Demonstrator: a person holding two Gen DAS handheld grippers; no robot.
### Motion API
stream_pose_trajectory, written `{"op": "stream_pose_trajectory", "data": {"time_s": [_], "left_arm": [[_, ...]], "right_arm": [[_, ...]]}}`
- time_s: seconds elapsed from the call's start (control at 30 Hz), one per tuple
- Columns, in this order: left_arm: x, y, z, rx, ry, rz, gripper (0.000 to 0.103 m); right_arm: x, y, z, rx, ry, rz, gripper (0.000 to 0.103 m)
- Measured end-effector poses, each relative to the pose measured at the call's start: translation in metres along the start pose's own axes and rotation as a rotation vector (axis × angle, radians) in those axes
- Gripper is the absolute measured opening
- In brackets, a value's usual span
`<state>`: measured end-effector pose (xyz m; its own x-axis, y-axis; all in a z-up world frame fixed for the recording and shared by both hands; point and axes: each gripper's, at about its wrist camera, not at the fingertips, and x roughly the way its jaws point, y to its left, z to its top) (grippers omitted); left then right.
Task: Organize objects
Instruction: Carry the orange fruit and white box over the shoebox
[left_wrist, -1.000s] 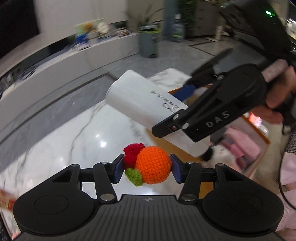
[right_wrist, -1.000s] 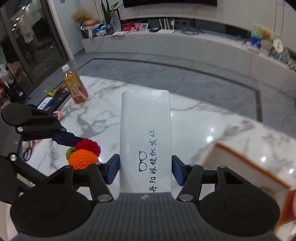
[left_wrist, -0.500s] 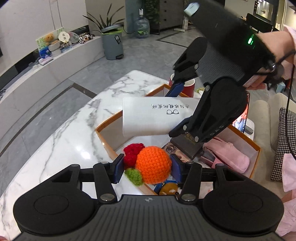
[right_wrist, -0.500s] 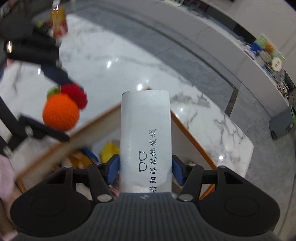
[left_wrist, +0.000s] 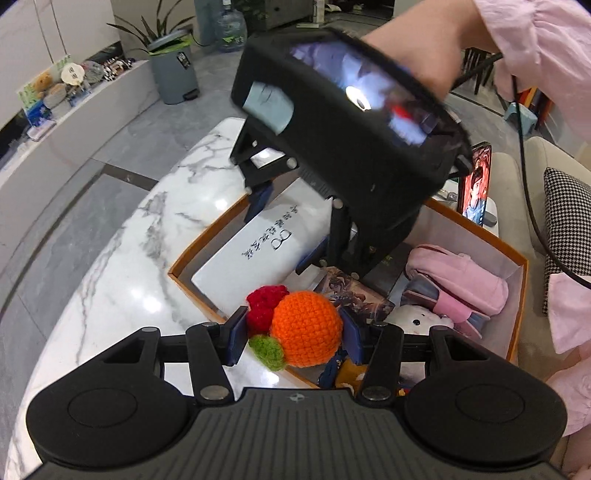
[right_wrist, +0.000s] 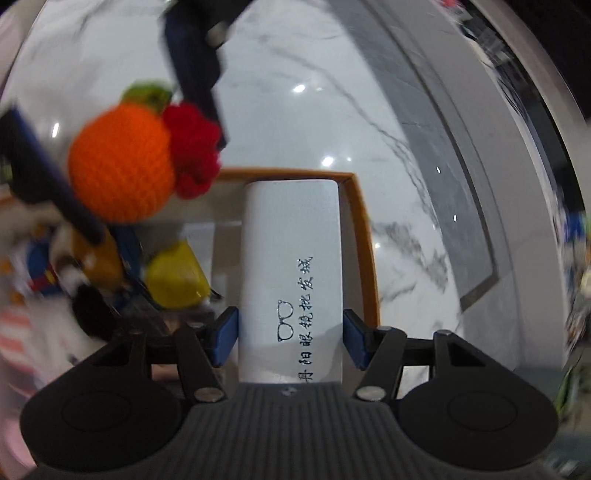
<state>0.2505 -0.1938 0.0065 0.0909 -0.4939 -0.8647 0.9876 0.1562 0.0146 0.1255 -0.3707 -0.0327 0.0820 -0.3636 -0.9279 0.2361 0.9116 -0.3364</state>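
**Both loads over the box**

While your left gripper (left_wrist: 291, 334) pinches the soft crocheted orange (left_wrist: 306, 328), light and squashy, your right gripper (right_wrist: 290, 334) clamps the stiff, smooth white glasses case (right_wrist: 291, 273) by its long sides, low in the orange-rimmed box (left_wrist: 517, 295) on the marble table (left_wrist: 122, 266). Box contents under the case are blurred.

Below me: white marble desk (left_wrist: 122, 295) with grey veins, glossy, catching ceiling lights. One orange-rimmed box (left_wrist: 515, 295) sits directly on it near the rounded end. A phone (left_wrist: 476, 184) stands upright just past the box's far side.
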Motion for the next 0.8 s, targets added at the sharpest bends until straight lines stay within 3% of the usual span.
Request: {"op": "stream_pose_trajectory", "data": {"time_s": [0.37, 0.63, 0.8], "left_arm": [[0.027, 0.015, 0.004, -0.020, 0.026, -0.052, 0.060], [0.041, 0.021, 0.004, -0.025, 0.051, -0.074, 0.060], [0.051, 0.021, 0.003, -0.020, 0.083, -0.067, 0.060]], "right_arm": [[0.042, -0.015, -0.003, -0.038, 0.001, 0.090, 0.061], [0.046, -0.014, -0.005, -0.093, -0.018, 0.136, 0.061], [0.052, -0.004, -0.015, -0.147, -0.052, 0.044, 0.062]]}}
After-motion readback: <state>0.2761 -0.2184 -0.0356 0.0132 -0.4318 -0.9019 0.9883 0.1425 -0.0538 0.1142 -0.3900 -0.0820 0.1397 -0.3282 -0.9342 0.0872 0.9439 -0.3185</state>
